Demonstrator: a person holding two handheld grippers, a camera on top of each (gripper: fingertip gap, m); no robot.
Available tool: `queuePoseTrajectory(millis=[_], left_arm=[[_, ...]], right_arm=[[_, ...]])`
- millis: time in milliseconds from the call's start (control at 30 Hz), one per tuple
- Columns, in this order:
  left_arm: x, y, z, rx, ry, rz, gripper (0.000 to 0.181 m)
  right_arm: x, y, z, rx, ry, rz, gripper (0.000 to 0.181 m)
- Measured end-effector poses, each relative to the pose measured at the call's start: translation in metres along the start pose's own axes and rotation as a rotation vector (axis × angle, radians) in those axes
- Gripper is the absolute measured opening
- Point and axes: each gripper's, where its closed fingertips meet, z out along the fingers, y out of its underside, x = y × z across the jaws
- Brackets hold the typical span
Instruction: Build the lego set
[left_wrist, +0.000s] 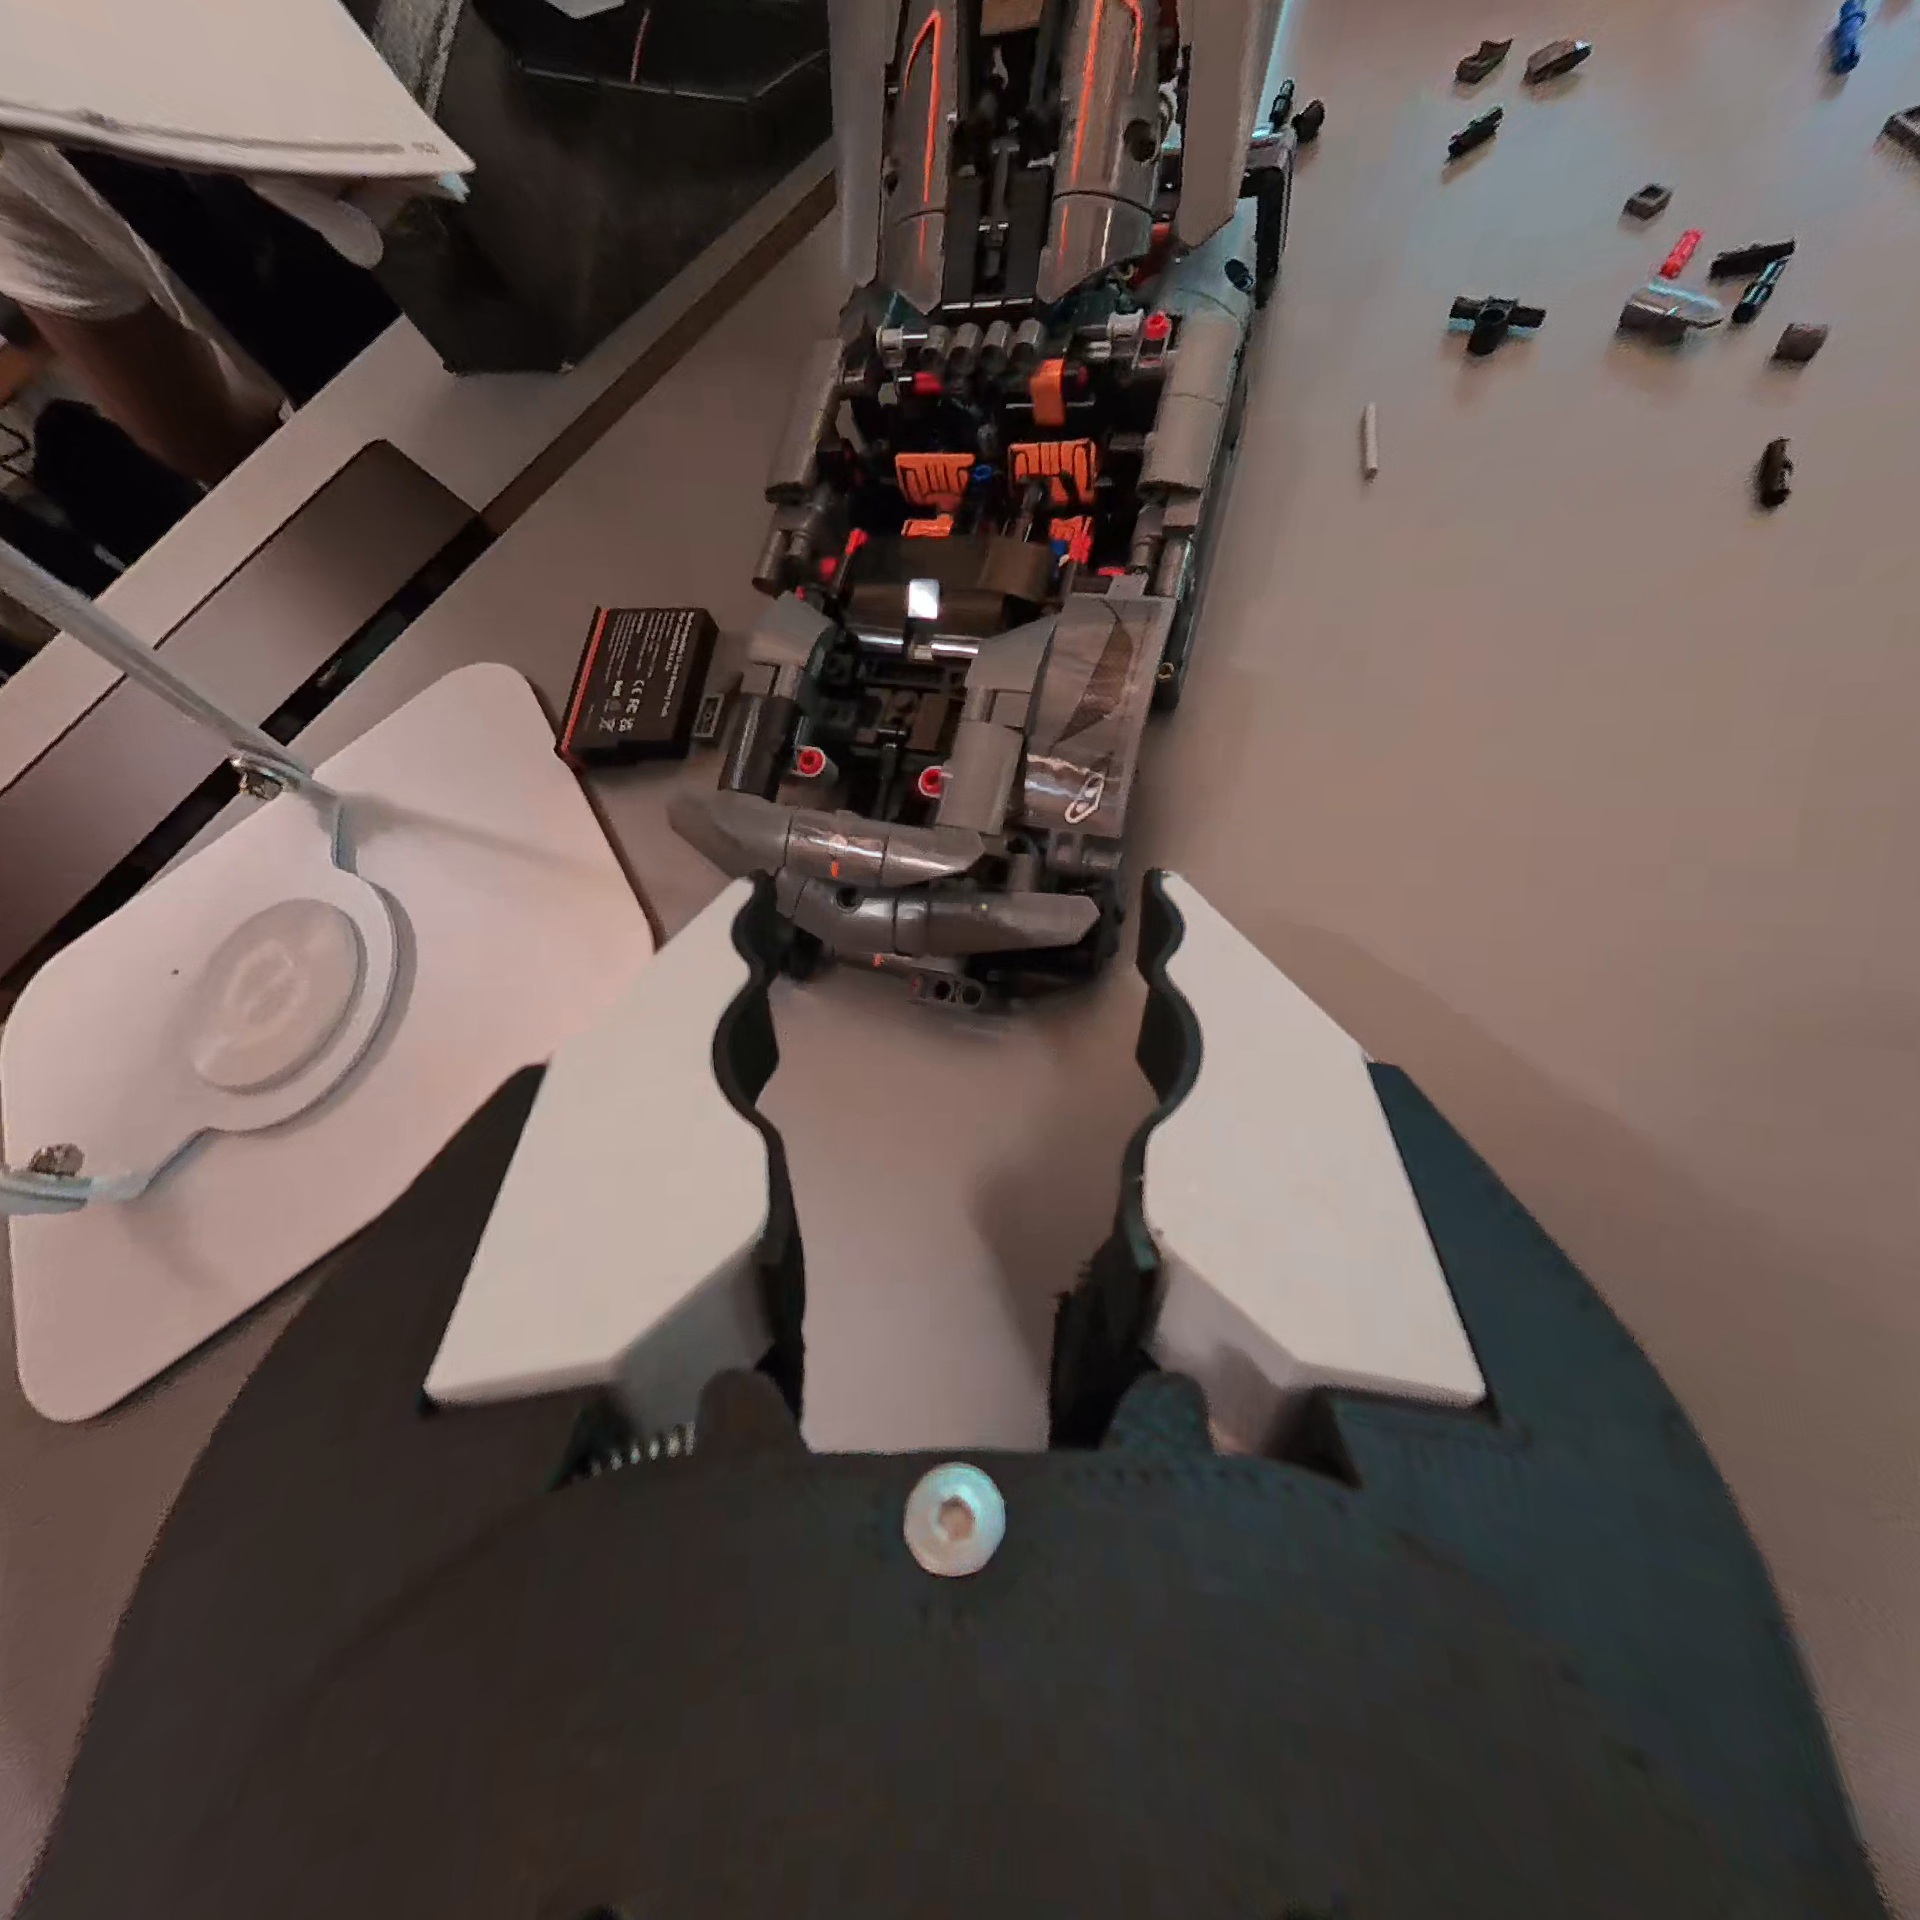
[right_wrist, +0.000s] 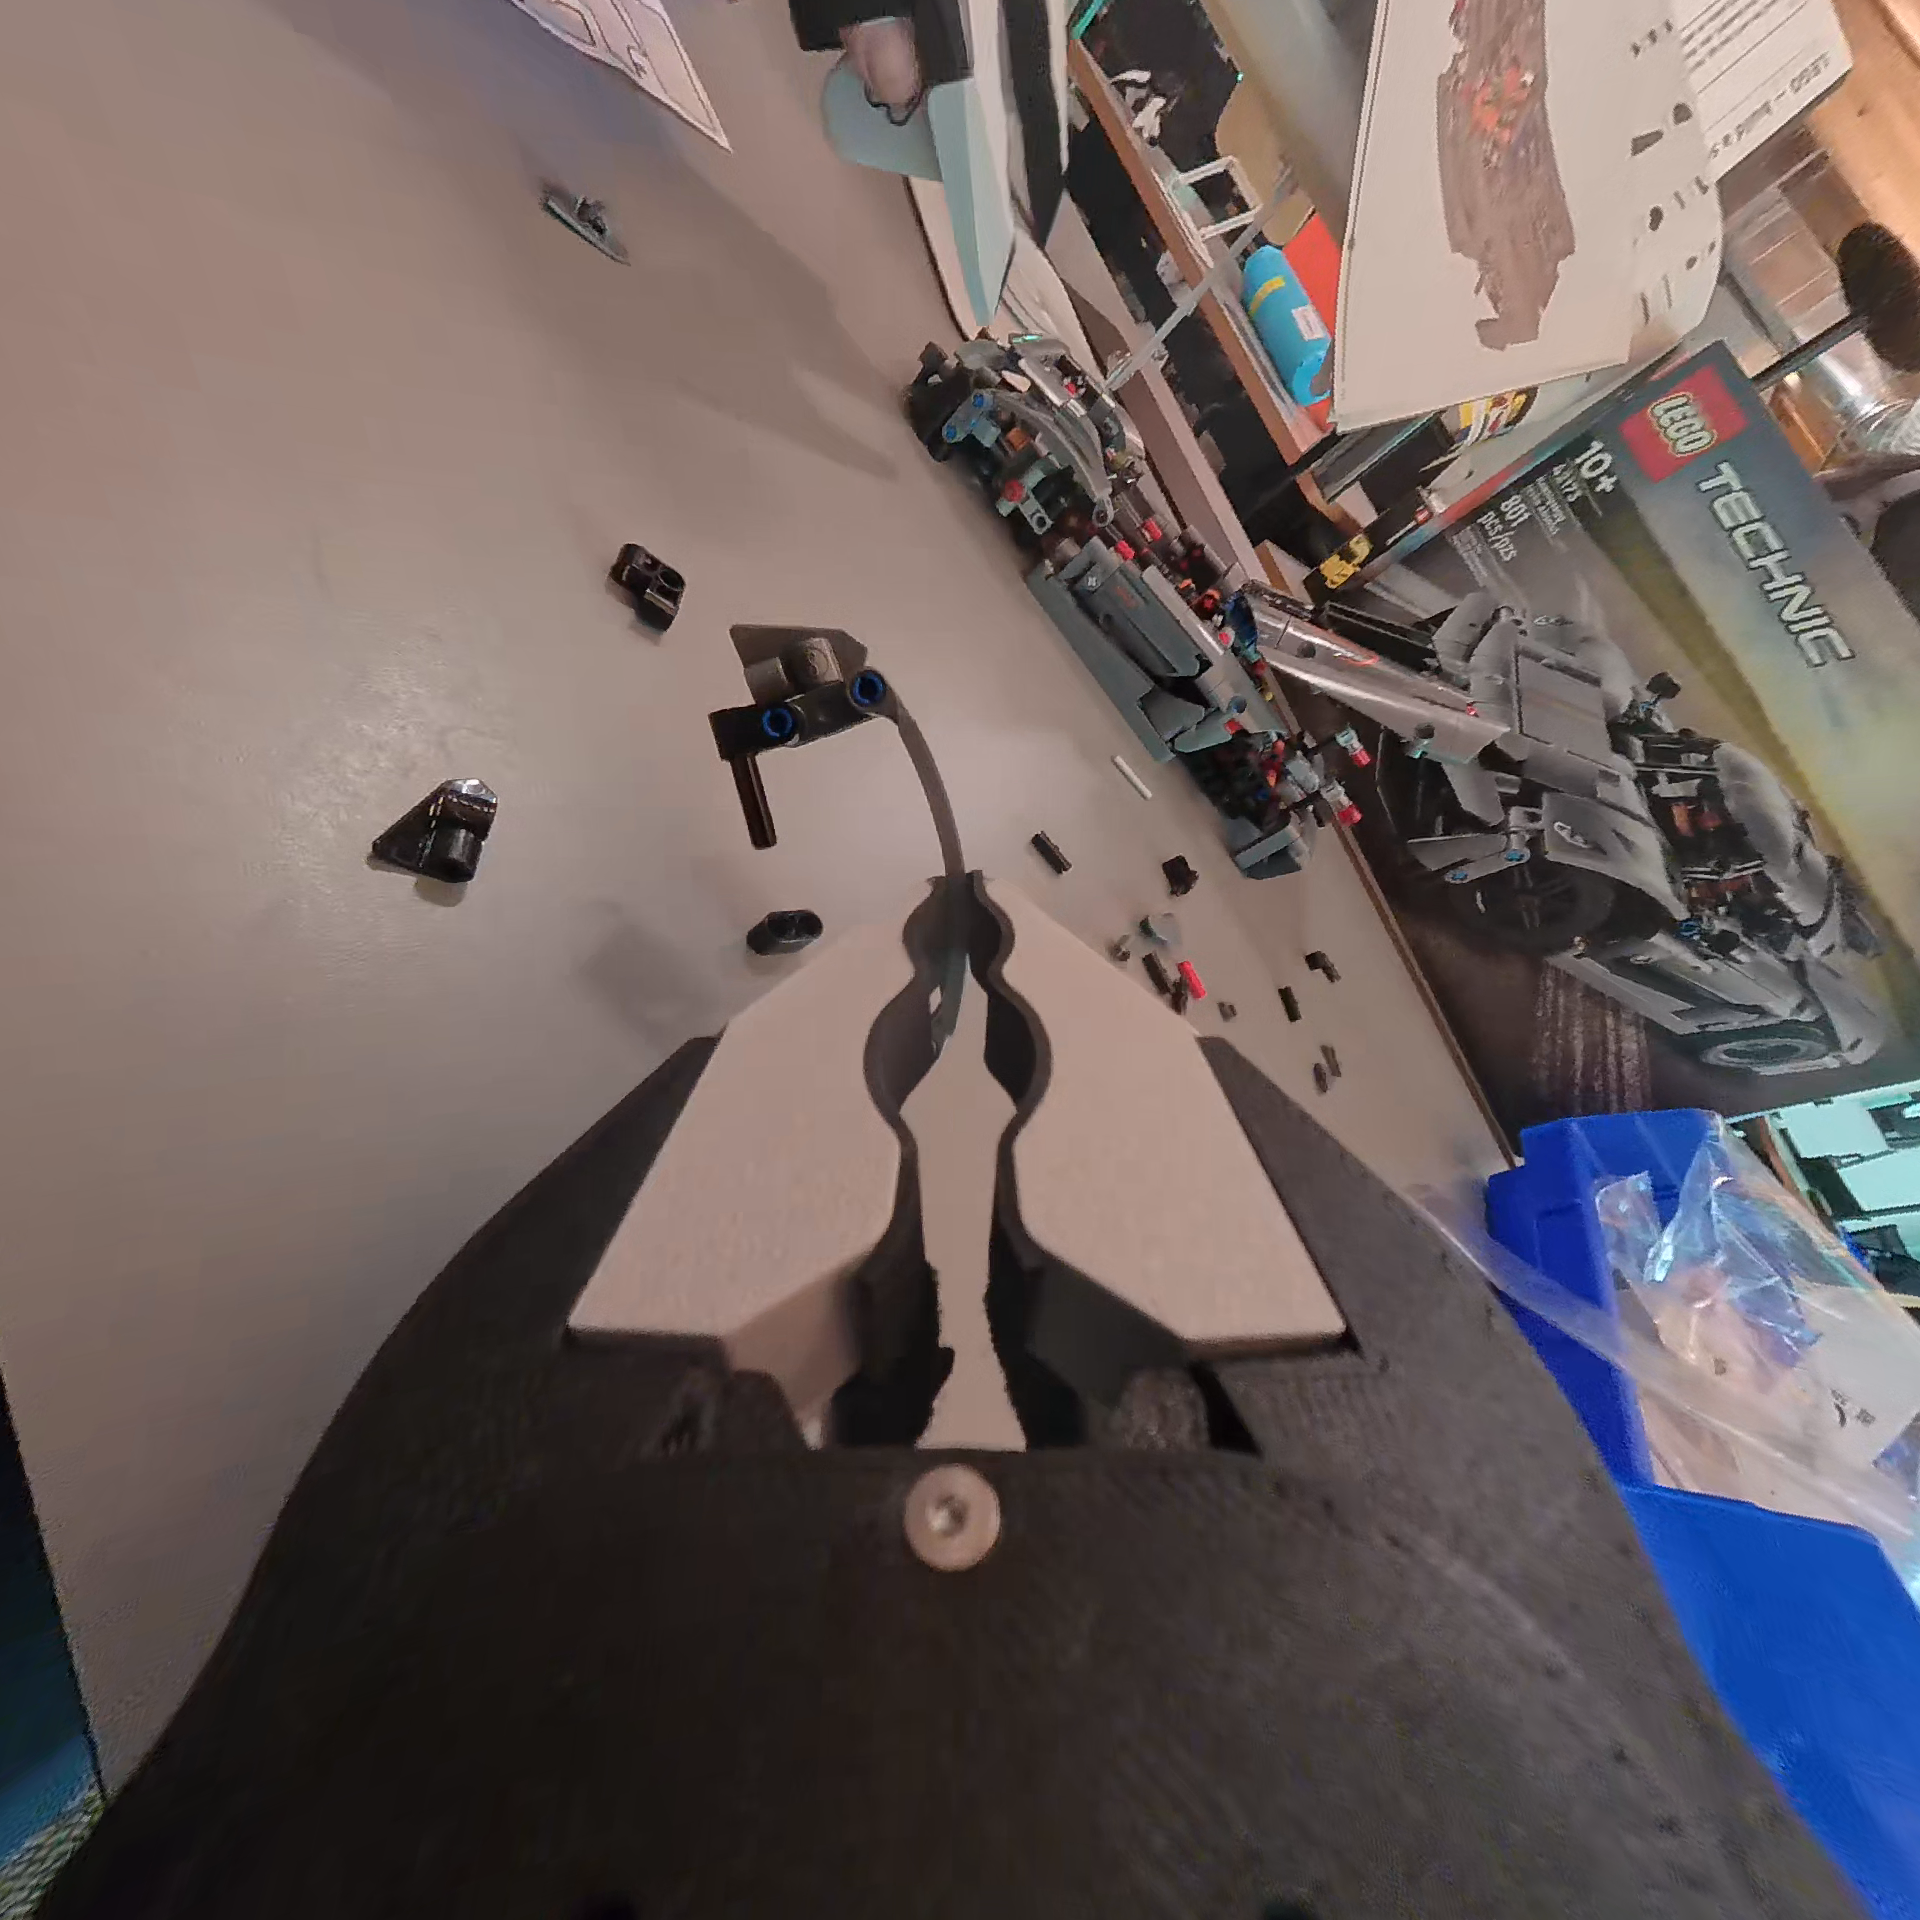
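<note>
The left claw (left_wrist: 951, 935) was wide apart by the toy car (left_wrist: 977, 623). The right claw (right_wrist: 961, 894) pinched a bent gray piece (right_wrist: 821, 707) above loose bits (right_wrist: 646, 584) on the tabletop (right_wrist: 312, 468).

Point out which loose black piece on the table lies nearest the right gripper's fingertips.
The small black oval link, just left of the right gripper. The wedge and the two-hole block lie farther off.

A workroom or lab: a plain grey tabletop (right_wrist: 312, 416) with scattered toy bricks, shelving (right_wrist: 1195, 260) packed with gear behind, a blue parts bin (right_wrist: 1766, 1558).
</note>
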Motion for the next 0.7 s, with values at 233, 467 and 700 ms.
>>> queuePoseTrajectory(millis=[233,467,700], left_arm=[[-0.024,-0.010,0.002,0.080,0.105,-0.149,0.070],[-0.039,-0.007,0.027,0.074,0.237,-0.297,0.087],[-0.022,0.005,0.051,-0.001,0.479,-0.462,0.087]], right_arm=[[-0.003,-0.001,-0.001,0.010,-0.017,0.008,0.000],[-0.003,0.003,0.001,-0.006,-0.017,0.004,0.000],[-0.004,0.009,0.005,-0.041,-0.021,-0.009,0.000]])
